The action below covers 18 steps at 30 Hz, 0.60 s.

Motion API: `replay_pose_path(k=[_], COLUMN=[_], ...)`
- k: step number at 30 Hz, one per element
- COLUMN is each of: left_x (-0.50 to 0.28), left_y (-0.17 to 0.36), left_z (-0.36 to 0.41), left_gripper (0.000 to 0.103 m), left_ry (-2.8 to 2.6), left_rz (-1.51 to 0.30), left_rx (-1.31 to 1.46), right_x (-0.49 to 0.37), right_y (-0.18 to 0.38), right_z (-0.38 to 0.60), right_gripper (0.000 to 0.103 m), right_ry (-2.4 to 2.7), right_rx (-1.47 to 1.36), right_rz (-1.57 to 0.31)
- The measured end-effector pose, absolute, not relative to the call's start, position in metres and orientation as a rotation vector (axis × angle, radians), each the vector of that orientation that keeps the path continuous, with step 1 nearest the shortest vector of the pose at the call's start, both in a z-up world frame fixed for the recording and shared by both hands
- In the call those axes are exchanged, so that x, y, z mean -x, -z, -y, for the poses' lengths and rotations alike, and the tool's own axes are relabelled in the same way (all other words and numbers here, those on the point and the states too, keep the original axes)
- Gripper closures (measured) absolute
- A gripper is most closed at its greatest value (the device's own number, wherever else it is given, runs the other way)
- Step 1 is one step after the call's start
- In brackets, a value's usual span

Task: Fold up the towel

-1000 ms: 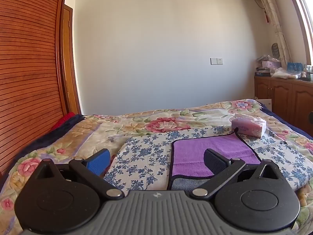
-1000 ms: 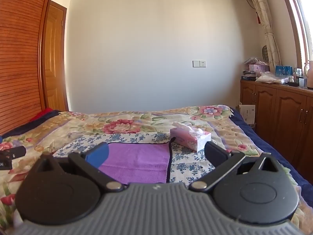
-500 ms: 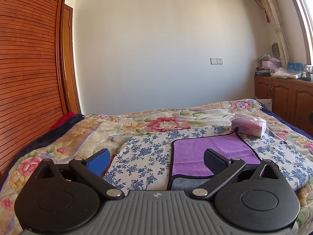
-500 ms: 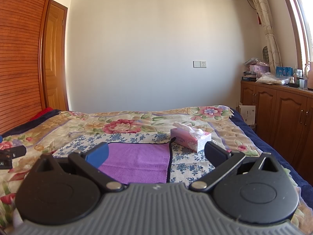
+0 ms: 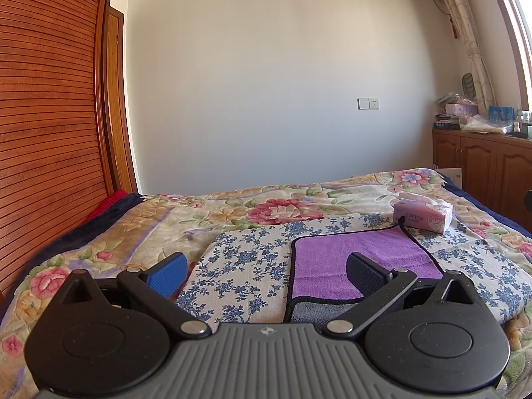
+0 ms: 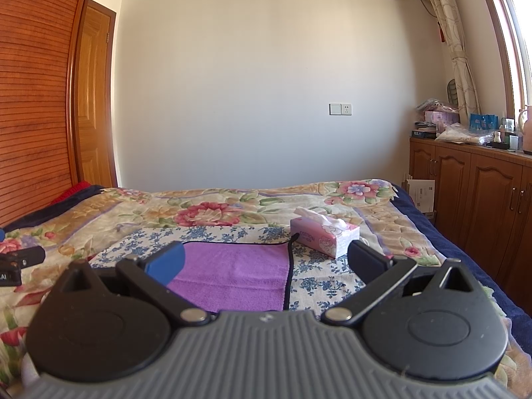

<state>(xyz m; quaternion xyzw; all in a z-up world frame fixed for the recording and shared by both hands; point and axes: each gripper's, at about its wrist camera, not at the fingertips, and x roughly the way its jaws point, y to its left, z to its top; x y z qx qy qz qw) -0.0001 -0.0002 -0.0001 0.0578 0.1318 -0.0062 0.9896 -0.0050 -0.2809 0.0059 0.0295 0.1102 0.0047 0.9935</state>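
Purple towel (image 5: 359, 259) lies flat on the blue-flowered cloth (image 5: 246, 266) near the bed's (image 5: 99, 242) front edge, grey underside showing at its near hem, far corner just beside the tissue box (image 5: 422, 214). No change from a second ago: left gripper (image 5: 266, 274) and right gripper (image 6: 264, 262) both hover spread wide, holding nothing. Folding not started; next is likely dropping onto the near corners.
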Motion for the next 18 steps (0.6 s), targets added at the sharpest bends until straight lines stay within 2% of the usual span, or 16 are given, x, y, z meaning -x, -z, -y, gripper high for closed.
replay_pose_path(k=[18], left_x=[0.0001], left_y=[0.0001], left_z=[0.0001], left_gripper=[0.0], left_ry=[0.012], left_rz=[-0.265], left_rx=[-0.116], right_x=[0.005], right_y=[-0.0057], right_z=[0.2794], right_gripper=[0.0], right_ry=[-0.009], right_rx=[-0.057], right_rz=[-0.221])
